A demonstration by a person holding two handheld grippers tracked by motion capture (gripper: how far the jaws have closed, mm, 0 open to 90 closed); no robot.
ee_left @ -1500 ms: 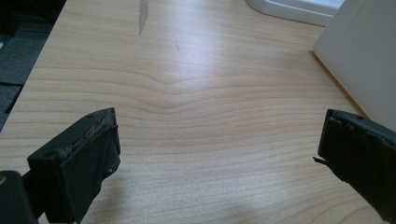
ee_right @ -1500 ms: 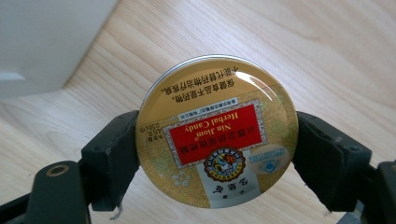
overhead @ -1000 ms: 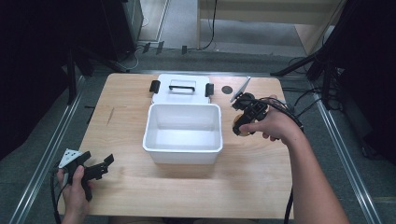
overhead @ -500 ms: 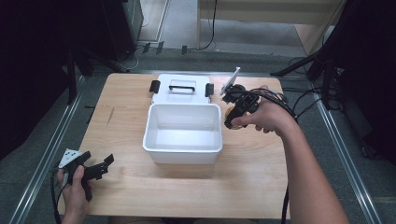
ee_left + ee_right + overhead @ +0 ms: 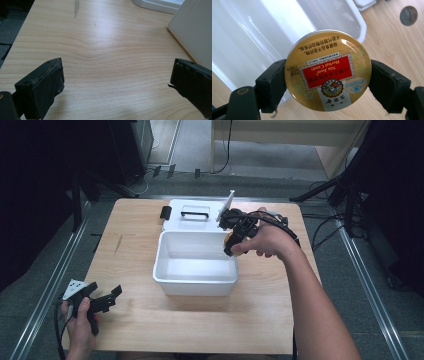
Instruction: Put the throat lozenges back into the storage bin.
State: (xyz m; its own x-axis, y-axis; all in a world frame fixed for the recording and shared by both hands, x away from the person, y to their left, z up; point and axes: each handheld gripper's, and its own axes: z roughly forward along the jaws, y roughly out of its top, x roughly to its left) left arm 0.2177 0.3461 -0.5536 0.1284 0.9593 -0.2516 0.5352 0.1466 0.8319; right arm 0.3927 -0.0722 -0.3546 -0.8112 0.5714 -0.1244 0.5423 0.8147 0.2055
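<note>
Pinching the round gold candy tin (image 5: 327, 70) by its rim, the right gripper (image 5: 234, 236) holds it over the near-right corner of the open white bin (image 5: 196, 275); lowering it inside the wall before releasing looks wise. Behind the bin lies its lid (image 5: 192, 213), while the left gripper (image 5: 102, 301) rests spread and empty on the table (image 5: 130, 330).

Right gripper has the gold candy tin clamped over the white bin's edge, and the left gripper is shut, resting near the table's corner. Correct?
Not quite: the left gripper is open, its jaws wide apart over bare table in the left gripper view. The right gripper does clamp the candy tin over the white bin.
</note>
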